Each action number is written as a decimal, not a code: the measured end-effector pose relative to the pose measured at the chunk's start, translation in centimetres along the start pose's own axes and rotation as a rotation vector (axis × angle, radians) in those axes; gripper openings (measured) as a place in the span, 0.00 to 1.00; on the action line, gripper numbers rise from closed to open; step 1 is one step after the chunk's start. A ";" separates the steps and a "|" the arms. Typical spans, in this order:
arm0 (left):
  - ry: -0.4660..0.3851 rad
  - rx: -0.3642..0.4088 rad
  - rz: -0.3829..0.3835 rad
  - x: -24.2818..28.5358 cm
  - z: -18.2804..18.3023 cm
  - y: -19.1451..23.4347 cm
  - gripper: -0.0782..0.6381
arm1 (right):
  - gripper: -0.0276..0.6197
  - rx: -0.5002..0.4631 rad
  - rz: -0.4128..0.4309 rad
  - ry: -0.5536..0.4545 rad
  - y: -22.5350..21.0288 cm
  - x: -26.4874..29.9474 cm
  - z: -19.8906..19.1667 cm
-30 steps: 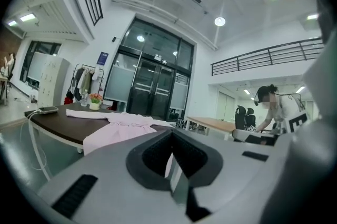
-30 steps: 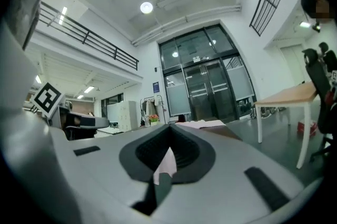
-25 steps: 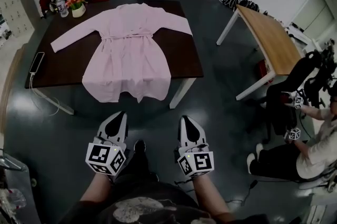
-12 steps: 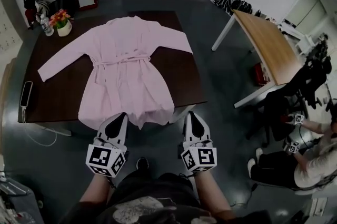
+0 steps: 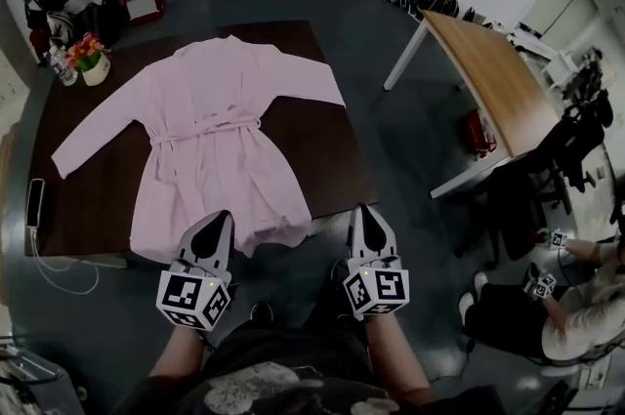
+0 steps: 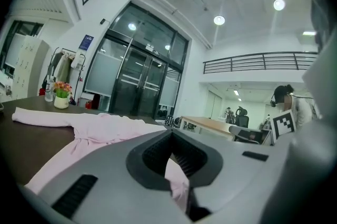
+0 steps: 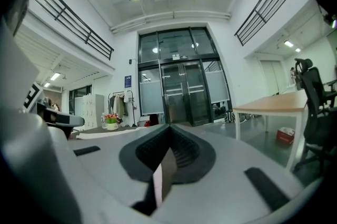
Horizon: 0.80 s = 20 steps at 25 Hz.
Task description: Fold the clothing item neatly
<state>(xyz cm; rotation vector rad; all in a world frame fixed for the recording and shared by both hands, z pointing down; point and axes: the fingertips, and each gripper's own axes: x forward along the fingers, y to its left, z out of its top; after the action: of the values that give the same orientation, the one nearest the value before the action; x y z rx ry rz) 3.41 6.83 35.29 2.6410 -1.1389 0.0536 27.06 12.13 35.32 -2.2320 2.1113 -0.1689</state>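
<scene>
A pale pink robe (image 5: 220,145) lies spread flat on the dark brown table (image 5: 332,154), sleeves out to both sides, belt tied at the waist, hem over the near edge. My left gripper (image 5: 221,220) is shut and empty, its tip right at the hem's lower edge; whether it touches, I cannot tell. My right gripper (image 5: 362,210) is shut and empty too, at the table's near edge right of the hem. In the left gripper view the robe (image 6: 97,125) stretches ahead past the shut jaws. The right gripper view shows the table (image 7: 100,131) off to the left.
A flower pot (image 5: 93,63) stands at the table's far left corner. A phone (image 5: 35,201) with a cable lies at its left edge. A light wooden table (image 5: 488,81) stands to the right, with a seated person (image 5: 576,311) and dark chairs (image 5: 576,125) beyond.
Both grippers have come forward together from the open floor to the table's near edge. The robe has not moved on the table.
</scene>
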 end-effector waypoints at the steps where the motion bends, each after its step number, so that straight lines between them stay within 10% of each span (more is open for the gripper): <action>1: 0.001 0.006 0.010 0.7 0.0 0.0 0.12 | 0.03 0.003 0.003 0.001 -0.8 0.8 -0.1; 20: 0.048 -0.009 0.282 24.0 0.4 -7.2 0.12 | 0.03 0.033 0.174 0.109 -23.2 18.4 -0.9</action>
<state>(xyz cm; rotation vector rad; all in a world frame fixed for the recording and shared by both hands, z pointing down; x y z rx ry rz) 25.16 -5.62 36.60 2.4378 -1.4815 0.1637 50.90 -4.89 39.72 -2.0528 2.3260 -0.3200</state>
